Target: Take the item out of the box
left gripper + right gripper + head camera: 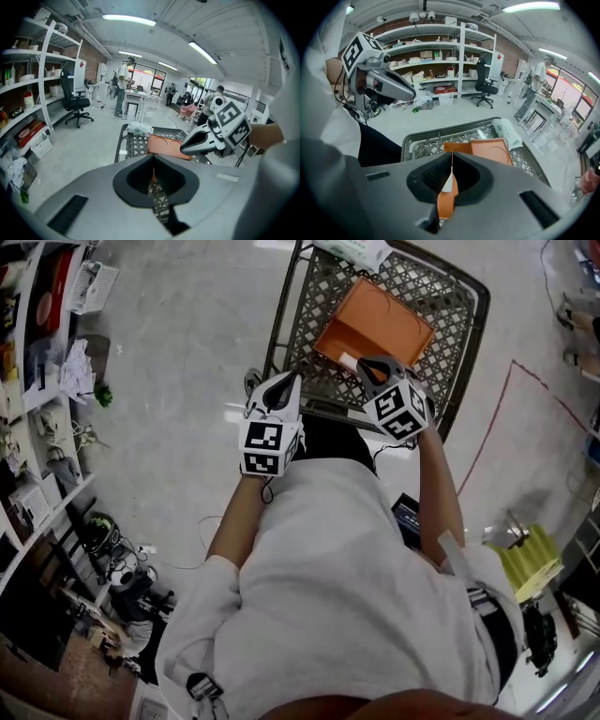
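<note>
An orange flat box (375, 320) lies in a dark lattice basket (323, 282), with a white wipes pack (352, 251) at the far rim. My left gripper (292, 381) hovers over the basket's near left edge with its jaws together and nothing between them. My right gripper (367, 362) hangs over the box's near corner, shut and empty. In the left gripper view my jaws (153, 161) point at the basket (133, 145) and the box (166, 143). In the right gripper view the box (492, 150) lies just beyond the shut jaws (452, 157).
Shelving (37, 381) with clutter lines the left side. An office chair (75, 101) and desks with people (123, 84) stand further back. A red line (497, 418) runs on the floor to the right, near a yellow thing (530, 559).
</note>
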